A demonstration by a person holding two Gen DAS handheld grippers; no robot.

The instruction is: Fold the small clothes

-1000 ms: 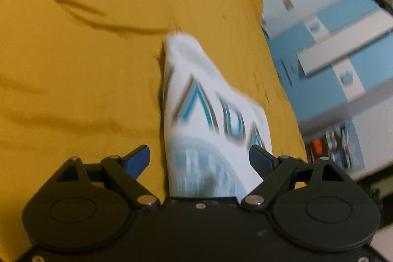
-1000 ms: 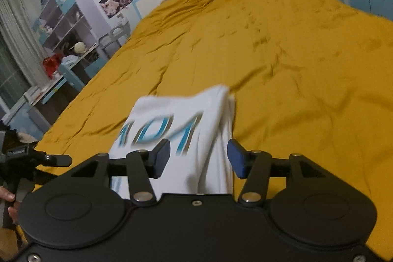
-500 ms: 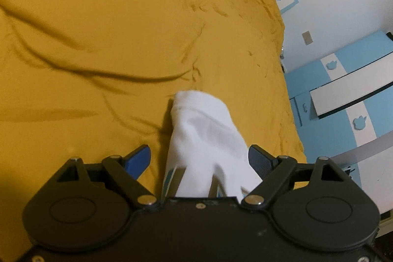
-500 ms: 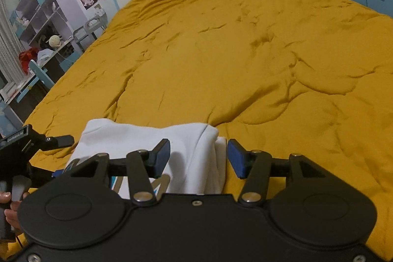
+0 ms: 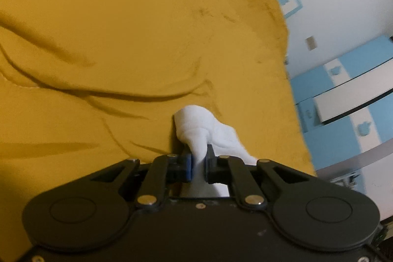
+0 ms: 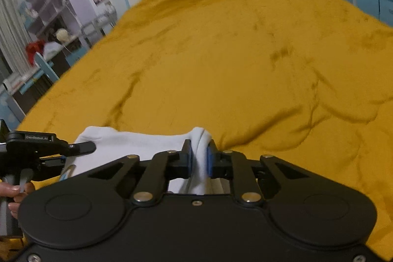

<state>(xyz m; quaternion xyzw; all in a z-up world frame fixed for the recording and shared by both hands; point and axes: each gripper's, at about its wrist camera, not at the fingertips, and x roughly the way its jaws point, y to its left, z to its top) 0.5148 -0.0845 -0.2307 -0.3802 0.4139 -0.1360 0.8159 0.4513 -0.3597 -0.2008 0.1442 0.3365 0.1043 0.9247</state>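
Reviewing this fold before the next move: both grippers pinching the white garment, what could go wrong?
1. The left gripper and right gripper have each just closed on only a thin bunched edge of the white garment; it may slip out.
2. The soft, wrinkled yellow blanket could drag the fold crooked.

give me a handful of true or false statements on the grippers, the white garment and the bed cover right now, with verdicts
1. The left gripper is pinched shut on the white garment. True.
2. The right gripper stands wide open, clear of the cloth. False: it is clamped on a bunched fold of the garment, its jaws having just closed.
3. The garment lies on a yellow bed cover. True.
4. The bed cover is blue. False: it is mustard yellow; the blue is on the cabinets beside the bed.
5. In the right wrist view, the left gripper's handle is in a hand at the left edge. True.
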